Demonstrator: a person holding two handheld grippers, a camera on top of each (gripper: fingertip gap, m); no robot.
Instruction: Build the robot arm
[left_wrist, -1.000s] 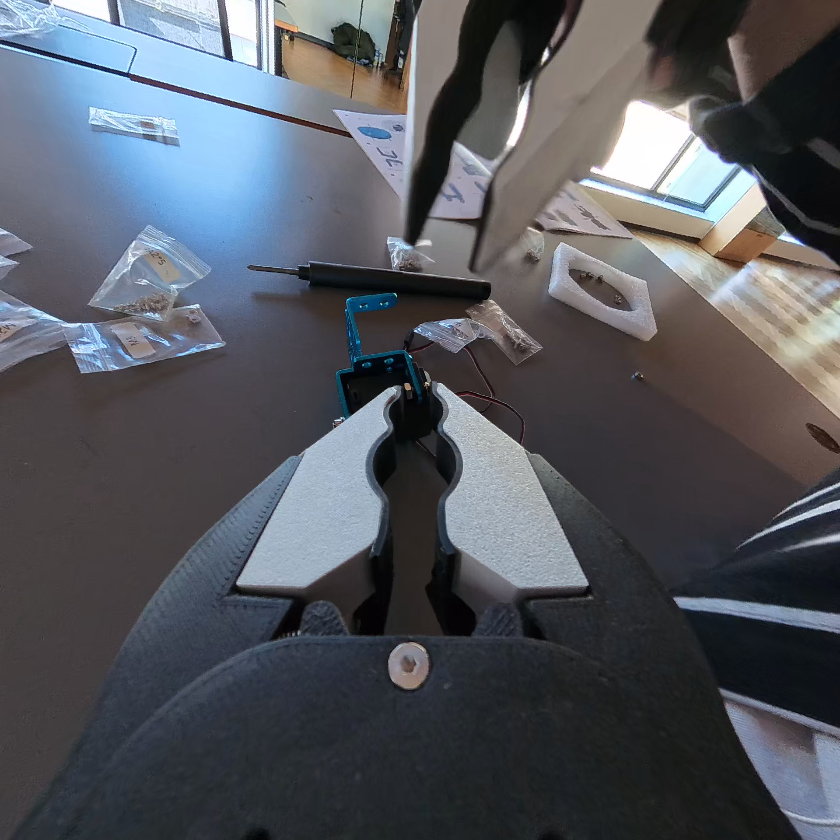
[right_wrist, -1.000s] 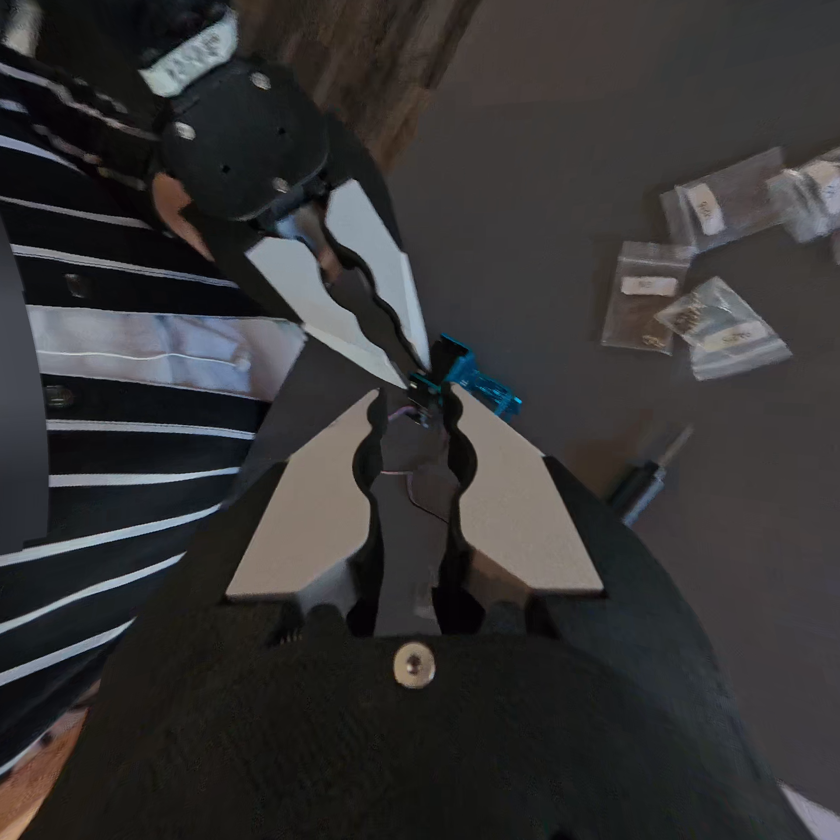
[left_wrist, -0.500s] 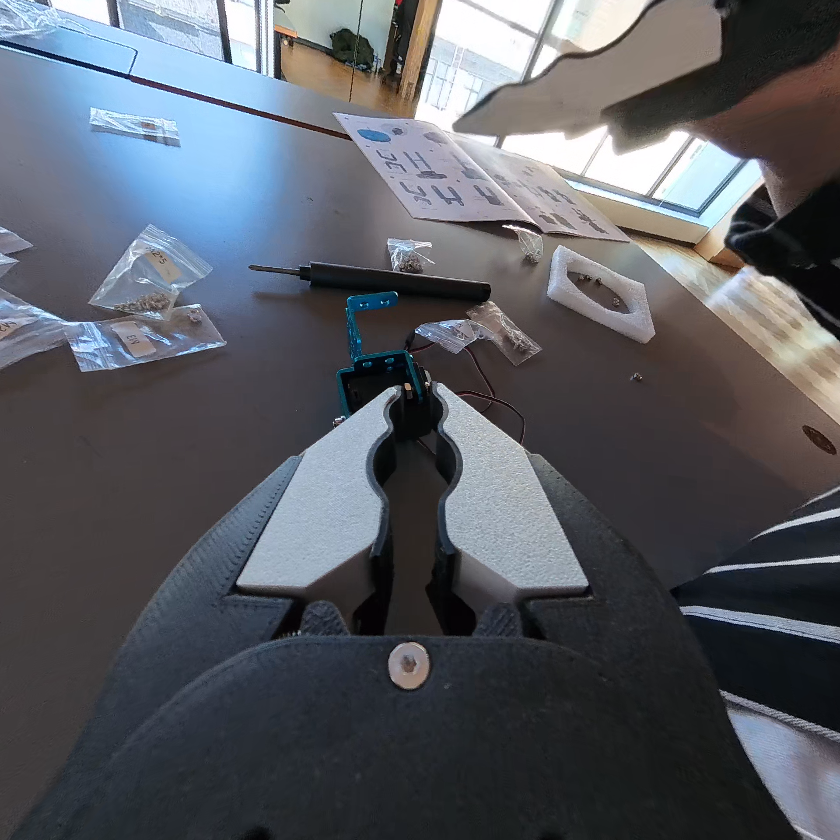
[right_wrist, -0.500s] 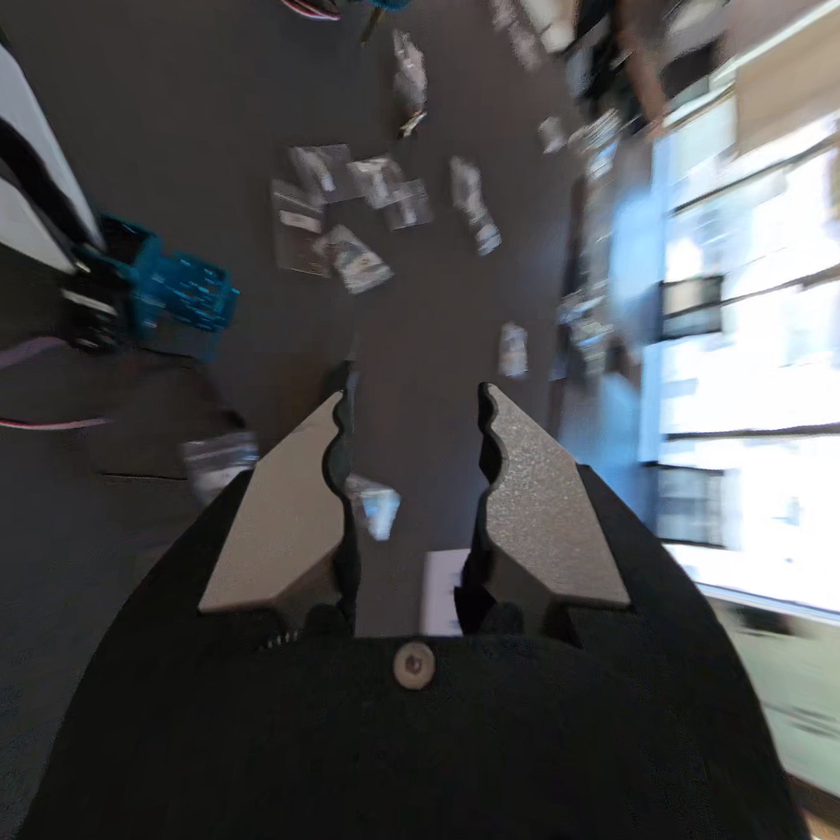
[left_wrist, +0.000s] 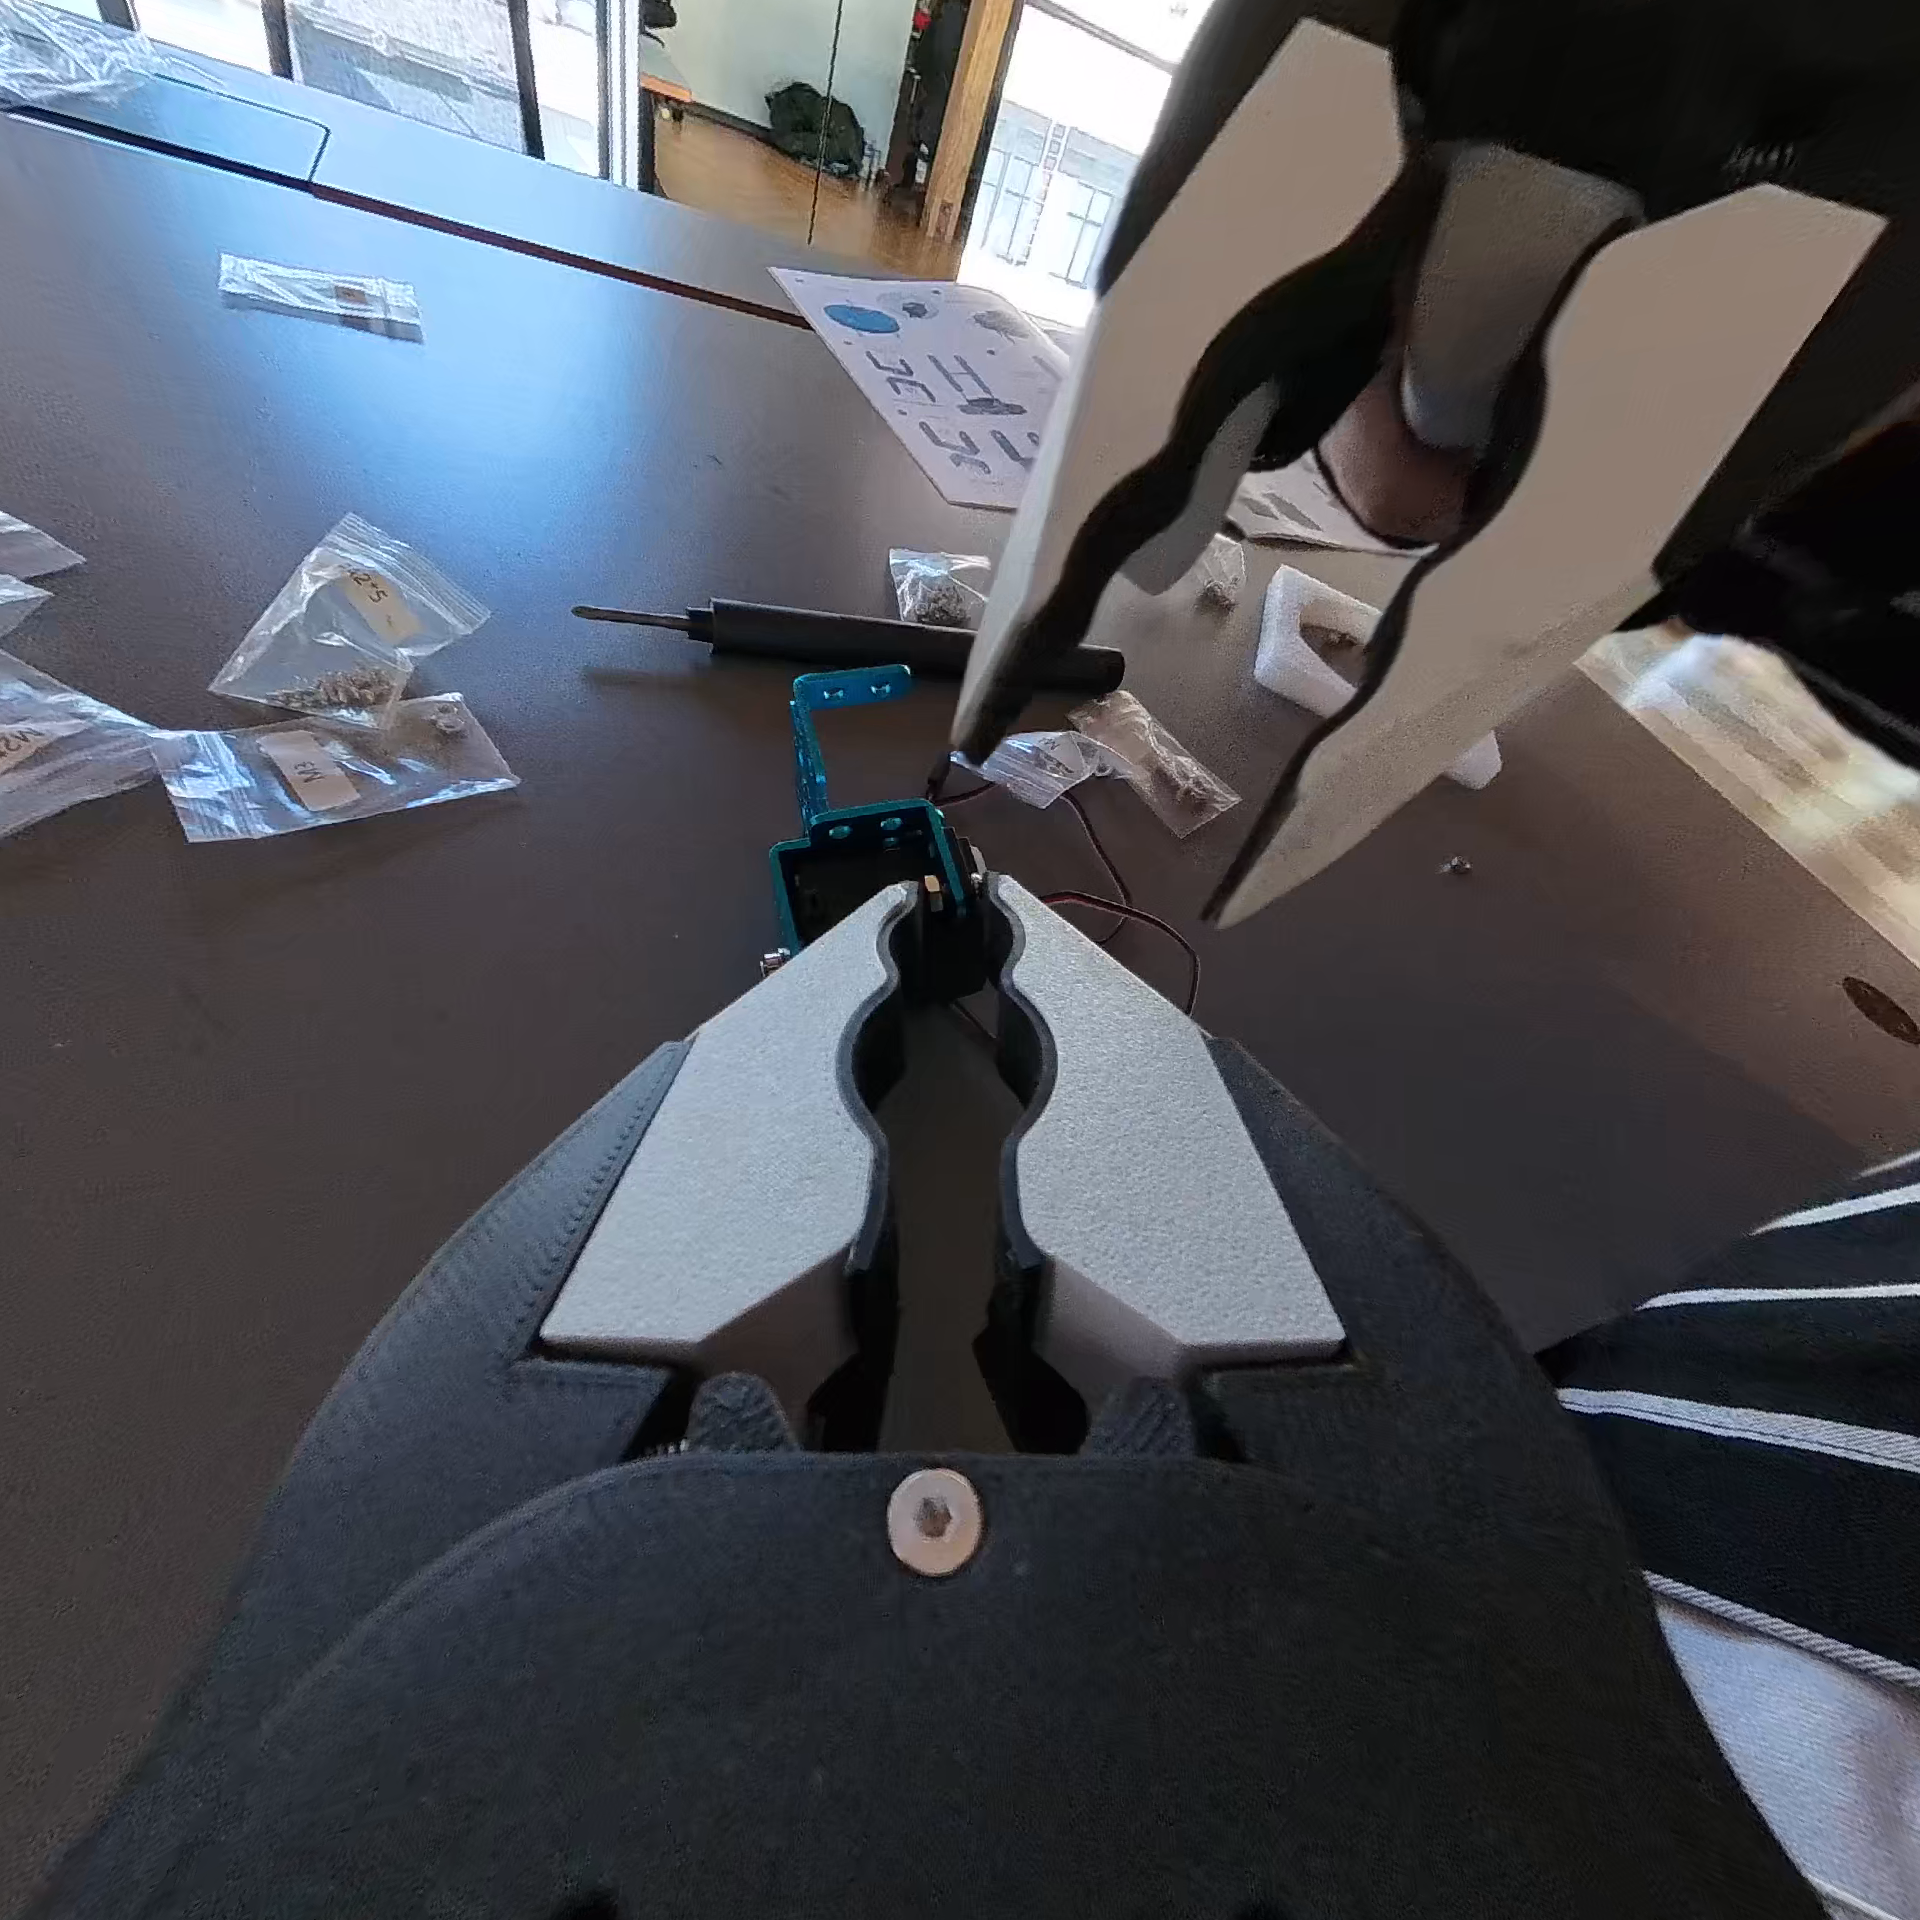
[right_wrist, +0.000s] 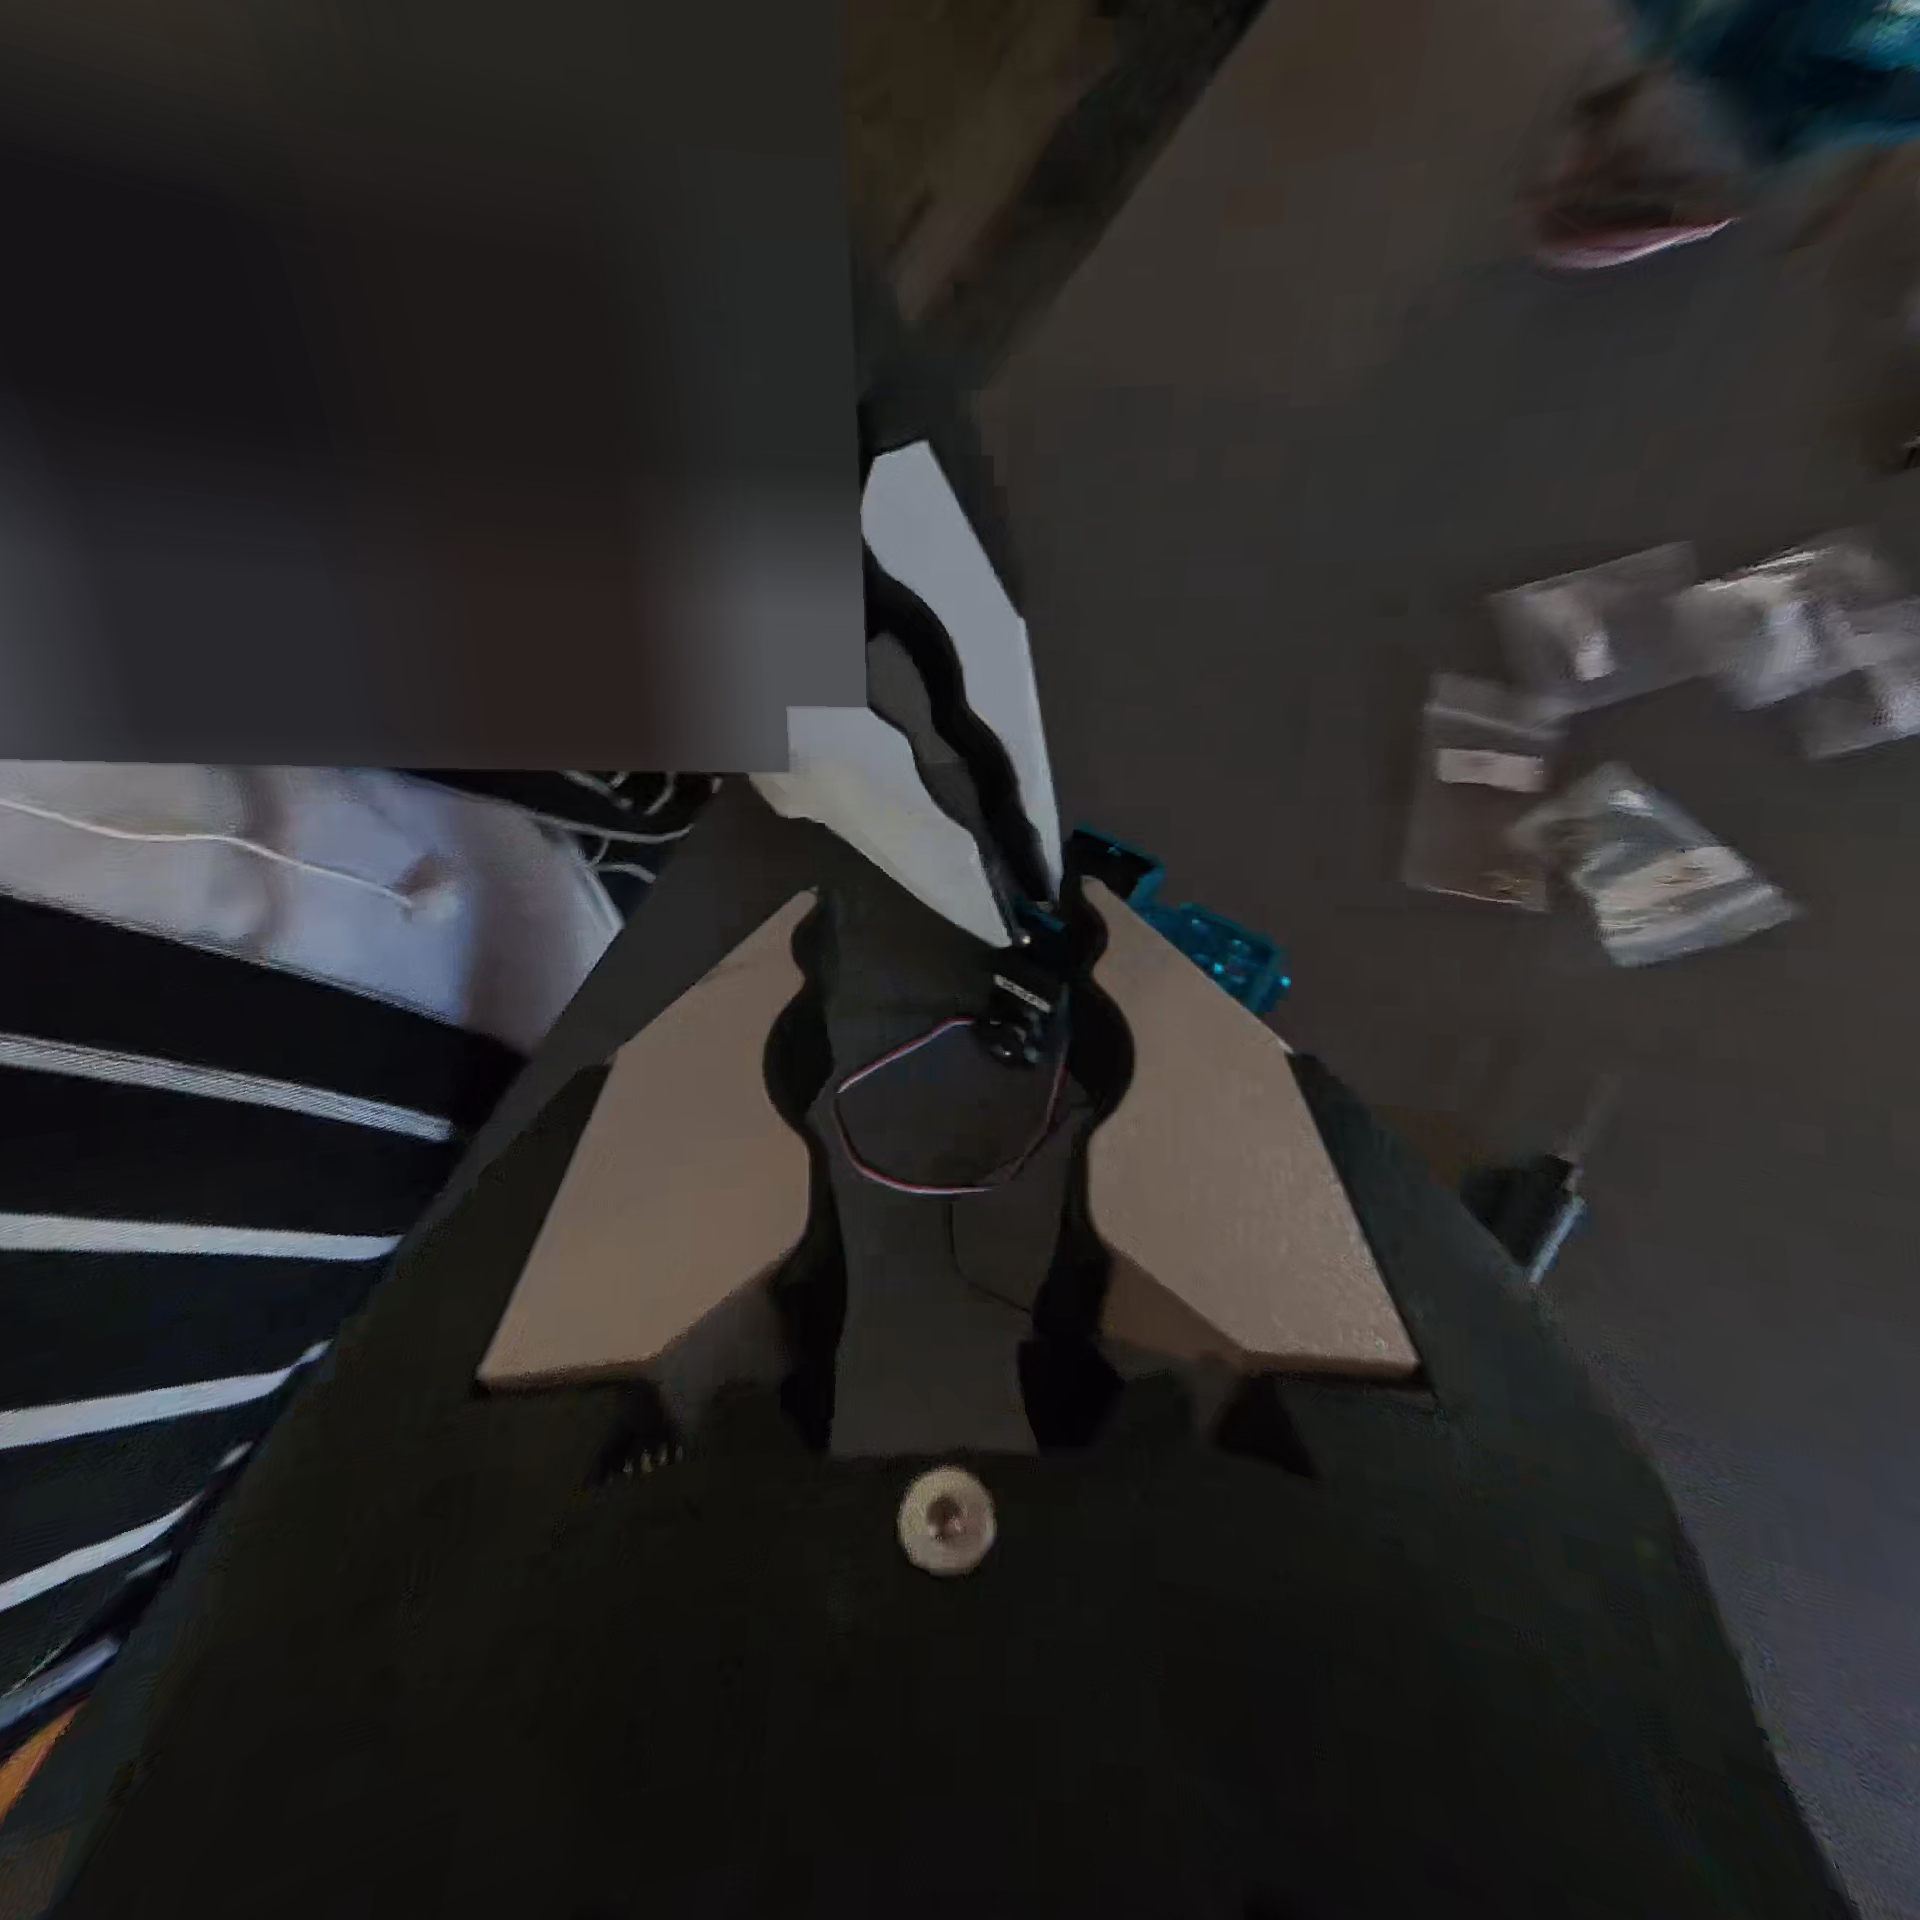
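Note:
My left gripper (left_wrist: 940, 904) is shut on a small black servo (left_wrist: 943, 940) fixed in a blue metal bracket (left_wrist: 862, 831), resting on the dark table (left_wrist: 416, 1039). The servo's red and black wires (left_wrist: 1138, 914) trail right. My right gripper (left_wrist: 1101, 831) hangs open just above and right of the bracket, holding nothing. In the right wrist view my right gripper (right_wrist: 945, 914) is open over the looped wire (right_wrist: 935, 1127), with the left gripper's fingers (right_wrist: 987, 675) and the blue bracket (right_wrist: 1205, 935) just beyond its tips.
A black screwdriver (left_wrist: 883, 639) lies behind the bracket. Clear bags of screws (left_wrist: 343, 644) lie left, small bags (left_wrist: 1122, 769) right of the bracket. A white foam piece (left_wrist: 1320, 644), a printed sheet (left_wrist: 935, 364) and a loose screw (left_wrist: 1460, 864) lie farther right. A striped sleeve (left_wrist: 1766, 1351) is near right. Left and right tips are no more than a few centimetres apart. The black screwdriver (left_wrist: 883, 639) is about 15 centimetres from both grippers' fingertips.
The right gripper opened and swung away from the servo half a second ago, then came back open above the bracket. The left gripper has stayed shut on the servo.

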